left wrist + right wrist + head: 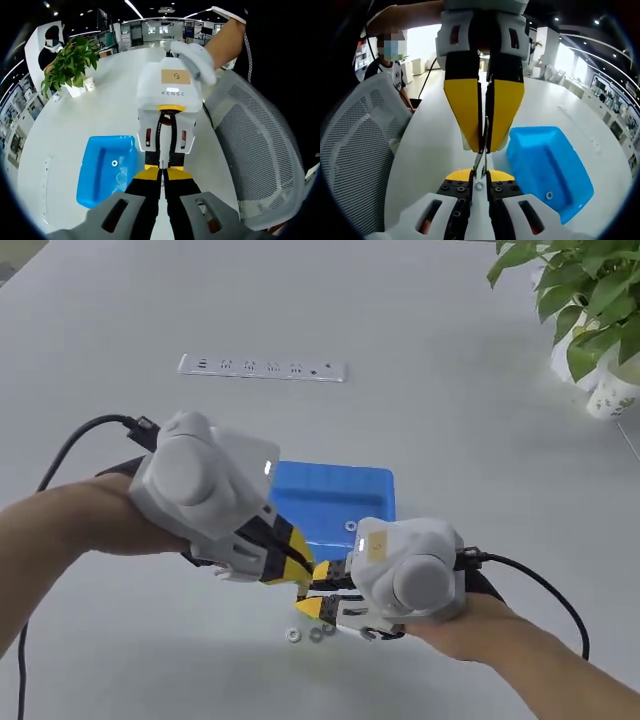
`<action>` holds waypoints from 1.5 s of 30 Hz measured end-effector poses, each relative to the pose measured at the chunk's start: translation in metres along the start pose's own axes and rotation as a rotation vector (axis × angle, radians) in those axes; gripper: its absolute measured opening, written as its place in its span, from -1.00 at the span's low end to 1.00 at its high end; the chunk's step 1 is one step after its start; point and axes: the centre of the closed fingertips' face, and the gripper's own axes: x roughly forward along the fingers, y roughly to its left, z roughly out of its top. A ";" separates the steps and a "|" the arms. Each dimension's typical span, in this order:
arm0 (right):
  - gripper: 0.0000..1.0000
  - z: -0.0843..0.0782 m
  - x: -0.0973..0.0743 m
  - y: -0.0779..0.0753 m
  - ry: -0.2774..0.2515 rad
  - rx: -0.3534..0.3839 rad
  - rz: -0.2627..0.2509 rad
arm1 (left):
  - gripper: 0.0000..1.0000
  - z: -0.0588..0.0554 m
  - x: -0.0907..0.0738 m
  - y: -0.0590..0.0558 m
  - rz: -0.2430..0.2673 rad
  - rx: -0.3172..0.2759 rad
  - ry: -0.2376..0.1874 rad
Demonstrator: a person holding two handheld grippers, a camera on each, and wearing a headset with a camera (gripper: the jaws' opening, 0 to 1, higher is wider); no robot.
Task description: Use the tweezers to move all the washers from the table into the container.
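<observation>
Left gripper (484, 147) and right gripper (479, 177) both clamp the tweezers (481, 160) near the washers (315, 634). The next move is probably to pinch one and carry it to the blue container (320, 490).

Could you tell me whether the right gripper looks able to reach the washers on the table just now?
Probably yes. The washers lie on bare table just by the right gripper, nothing between. But it and the left gripper both seem closed on the tweezers, so that hand-over comes first.
</observation>
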 end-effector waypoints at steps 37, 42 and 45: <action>-0.76 -0.004 0.003 0.003 0.019 -0.021 0.009 | -0.88 -0.006 0.000 -0.004 -0.013 -0.020 0.000; -0.76 -0.006 0.004 0.003 0.024 -0.020 0.010 | -0.88 -0.007 0.002 -0.004 -0.015 -0.018 0.005; -0.76 -0.007 0.003 0.002 0.021 -0.012 0.009 | -0.88 -0.006 0.003 -0.004 -0.015 -0.019 0.002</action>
